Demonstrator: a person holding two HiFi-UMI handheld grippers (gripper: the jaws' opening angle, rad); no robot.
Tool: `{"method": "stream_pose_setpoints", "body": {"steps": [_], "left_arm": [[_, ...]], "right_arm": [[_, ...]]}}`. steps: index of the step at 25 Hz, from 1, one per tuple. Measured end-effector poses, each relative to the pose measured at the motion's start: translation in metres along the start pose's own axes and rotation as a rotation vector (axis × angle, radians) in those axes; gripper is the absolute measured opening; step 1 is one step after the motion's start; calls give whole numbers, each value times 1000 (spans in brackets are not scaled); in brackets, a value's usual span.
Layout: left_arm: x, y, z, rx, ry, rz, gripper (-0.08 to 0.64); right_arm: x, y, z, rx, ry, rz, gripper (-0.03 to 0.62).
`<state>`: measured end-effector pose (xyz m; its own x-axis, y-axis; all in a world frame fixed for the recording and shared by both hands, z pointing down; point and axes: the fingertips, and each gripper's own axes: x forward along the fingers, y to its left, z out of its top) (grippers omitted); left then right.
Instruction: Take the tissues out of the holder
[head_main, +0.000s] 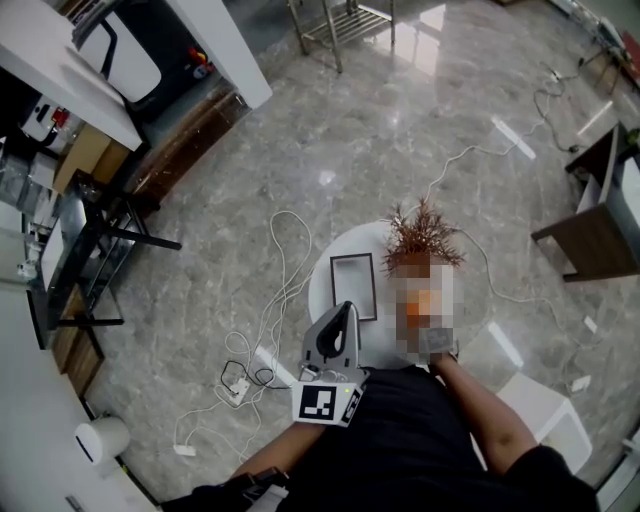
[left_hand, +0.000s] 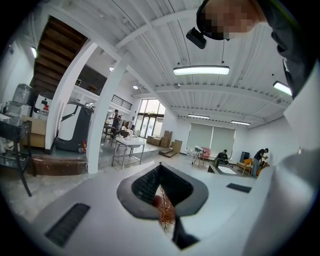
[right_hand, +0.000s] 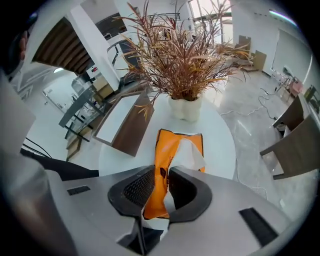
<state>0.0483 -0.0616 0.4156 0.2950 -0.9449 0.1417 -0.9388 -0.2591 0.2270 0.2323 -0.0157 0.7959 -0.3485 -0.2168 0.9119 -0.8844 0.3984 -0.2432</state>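
On the head view, a mosaic patch covers the near right part of the round white surface (head_main: 320, 286). Right tool not readable there; only a smear of orange shows through the patch. Person's right forearm (head_main: 492, 418) runs up into it. Dried reddish plant (head_main: 424, 236) stands clear at the far edge. A dark-rimmed tray (head_main: 334, 288) lies left of the patch.

Left tool (head_main: 348, 308) hangs over the near edge of the surface, just beside the tray, marker cube (head_main: 328, 402) toward the camera. Left gripper view: tool (left_hand: 160, 172) aims out across the room, jaws drawn together, nothing gripped. A sliver of the plant shows through the slit behind the tips. Distant people and furniture are too small to make out.

Right gripper view: right tool (right_hand: 161, 172) points steeply down, clenched on the near end of the orange tissue pack (right_hand: 167, 145). Wrapper is pinched between the two dark pads (right_hand: 140, 187). A white tissue (right_hand: 193, 153) sticks up from the slot, just past the right jaw; more white shows below the pads, partly hidden by the tool body. Far end of the pack reaches toward the white vase (right_hand: 185, 108) holding the plant (right_hand: 180, 60), near it but apart. Cannot tell whether that far end rests on the surface (right_hand: 220, 135). Tray (right_hand: 132, 130) lies left of the pack, not touching.
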Motion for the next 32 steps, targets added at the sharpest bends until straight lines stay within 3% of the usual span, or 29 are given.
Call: {"method": "stream_pose_setpoints", "body": {"steps": [5,14,21,32], "left_arm": [[2,4,-4,-23,5,-1,0],[2,4,-5,-32,4,-13,0],[4,0,-6,-42,-3,-37,0],[8,-17,-7,-47,1,-87,0]], "right_arm": [[-7,5,-1,55,8,8,72],[-17,10,2,41,-27,40,74],[-25,14,3,-73,-70,53,95],[-62,3,17,56,-148,11,95]]}}
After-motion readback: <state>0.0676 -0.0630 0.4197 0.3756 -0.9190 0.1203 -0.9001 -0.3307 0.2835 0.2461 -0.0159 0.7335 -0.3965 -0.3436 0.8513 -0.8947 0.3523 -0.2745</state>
